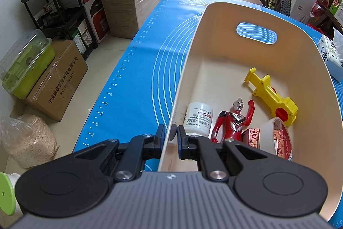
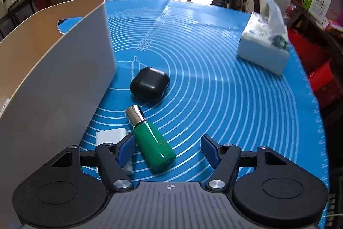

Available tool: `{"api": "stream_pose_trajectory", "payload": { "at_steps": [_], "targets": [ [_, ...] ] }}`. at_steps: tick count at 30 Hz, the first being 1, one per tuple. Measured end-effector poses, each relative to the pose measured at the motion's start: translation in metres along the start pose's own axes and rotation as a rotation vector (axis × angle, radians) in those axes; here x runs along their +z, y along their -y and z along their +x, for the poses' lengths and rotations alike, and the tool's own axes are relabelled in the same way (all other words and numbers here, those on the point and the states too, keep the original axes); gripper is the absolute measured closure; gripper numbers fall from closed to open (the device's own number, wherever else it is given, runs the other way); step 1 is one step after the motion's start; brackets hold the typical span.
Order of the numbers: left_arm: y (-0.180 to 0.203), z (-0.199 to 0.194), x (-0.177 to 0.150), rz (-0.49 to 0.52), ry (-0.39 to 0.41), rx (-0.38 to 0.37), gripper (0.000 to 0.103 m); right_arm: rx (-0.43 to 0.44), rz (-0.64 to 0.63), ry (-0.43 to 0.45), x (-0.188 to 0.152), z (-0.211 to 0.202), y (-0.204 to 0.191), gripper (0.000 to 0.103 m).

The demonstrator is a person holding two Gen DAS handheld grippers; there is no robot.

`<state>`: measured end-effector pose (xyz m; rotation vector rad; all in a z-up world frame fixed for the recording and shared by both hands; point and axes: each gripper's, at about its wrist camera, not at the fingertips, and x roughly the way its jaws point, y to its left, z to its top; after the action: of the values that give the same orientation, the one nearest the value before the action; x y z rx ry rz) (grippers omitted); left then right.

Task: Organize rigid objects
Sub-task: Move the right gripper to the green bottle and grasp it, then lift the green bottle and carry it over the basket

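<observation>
Three left out: green bottle (image 2: 153, 144), black case (image 2: 150, 85), white block (image 2: 111, 136) on the counter (image 2: 235, 111), beside the bin (image 2: 64, 89).
Left claw (image 1: 171, 136): pinched shut on the bin wall (image 1: 182, 83).
Right claw (image 2: 168, 150): half open, empty, straddling the bottle.
Bottle: stiff, glossy, likely slippery, may roll; grip mid-body.
Room: clear to the right; bin wall close on the left.

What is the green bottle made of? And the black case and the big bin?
The green bottle looks like glossy glass or hard plastic, since light streaks shine along it; its cap looks like mirrored metal or chromed plastic. The black case seems smooth, semi-gloss plastic with soft highlights. The bin looks like thin, matte cream plastic with a moulded handle hole.
</observation>
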<state>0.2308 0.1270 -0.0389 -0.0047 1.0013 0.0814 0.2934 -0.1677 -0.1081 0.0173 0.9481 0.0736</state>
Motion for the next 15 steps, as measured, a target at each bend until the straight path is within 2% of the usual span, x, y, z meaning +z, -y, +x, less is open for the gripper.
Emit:
{"api": "stream_pose_trajectory", "payload": {
  "at_steps": [3, 6, 8, 11, 15],
  "targets": [
    [0.0, 0.0, 0.001, 0.001, 0.0, 0.002, 0.089, -0.001, -0.03, 0.003, -0.002, 0.004, -0.003, 0.038],
    [0.0, -0.001, 0.001, 0.0, 0.0, 0.001, 0.089, -0.007, -0.042, 0.021, -0.002, 0.005, -0.004, 0.054],
    [0.0, -0.001, 0.001, 0.001, 0.0, 0.001, 0.089, -0.007, -0.04, 0.032, -0.003, 0.004, -0.003, 0.057],
    [0.0, -0.001, 0.001, 0.0, -0.001, 0.0, 0.089, -0.009, -0.07, 0.042, -0.004, 0.004, -0.006, 0.069],
    [0.0, -0.001, 0.002, 0.0, -0.001, 0.0, 0.089, -0.006, -0.112, 0.053, -0.005, 0.001, -0.014, 0.069]
  ]
}}
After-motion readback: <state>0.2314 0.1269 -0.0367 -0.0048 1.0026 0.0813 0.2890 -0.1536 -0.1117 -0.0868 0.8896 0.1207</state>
